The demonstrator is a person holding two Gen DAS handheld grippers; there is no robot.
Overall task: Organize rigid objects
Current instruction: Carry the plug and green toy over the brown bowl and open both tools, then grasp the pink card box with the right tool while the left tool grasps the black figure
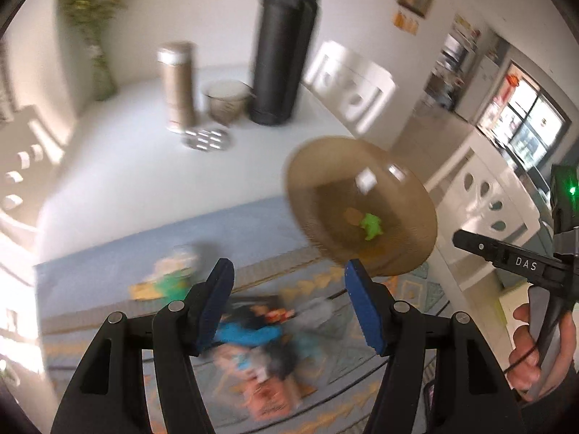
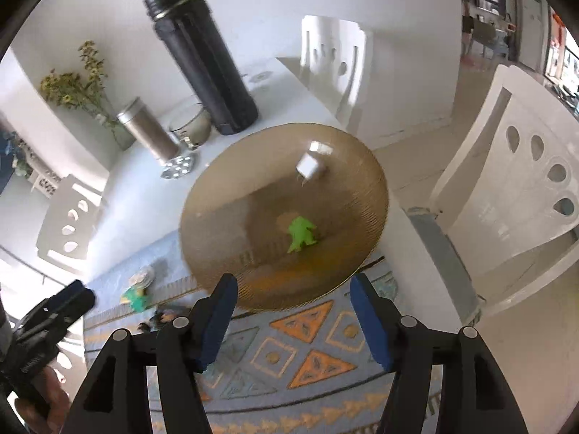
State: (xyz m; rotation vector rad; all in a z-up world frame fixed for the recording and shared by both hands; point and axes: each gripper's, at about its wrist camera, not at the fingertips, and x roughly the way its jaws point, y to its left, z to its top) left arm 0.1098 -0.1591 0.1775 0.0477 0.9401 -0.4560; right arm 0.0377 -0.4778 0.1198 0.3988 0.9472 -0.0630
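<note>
Looking along the left gripper [image 1: 287, 302], its blue-padded jaws stand apart with nothing between them, above a blurred heap of small colourful objects [image 1: 260, 343] on a patterned blue and orange placemat [image 1: 325, 405]. Up and right lies a round amber ribbed glass plate [image 1: 362, 206] holding a small green plastic toy figure [image 1: 371, 226] and a white cube-shaped plug [image 1: 365, 181]. A tall black metal flask [image 1: 280, 54] stands at the far side of the white table [image 1: 119, 166].

From the right wrist, the right gripper [image 2: 293, 320] is likewise spread and empty, just short of the plate's [image 2: 224, 217] near rim. The green figure [image 2: 302, 233] sits near the plate's centre, the white plug [image 2: 311, 164] farther back.
</note>
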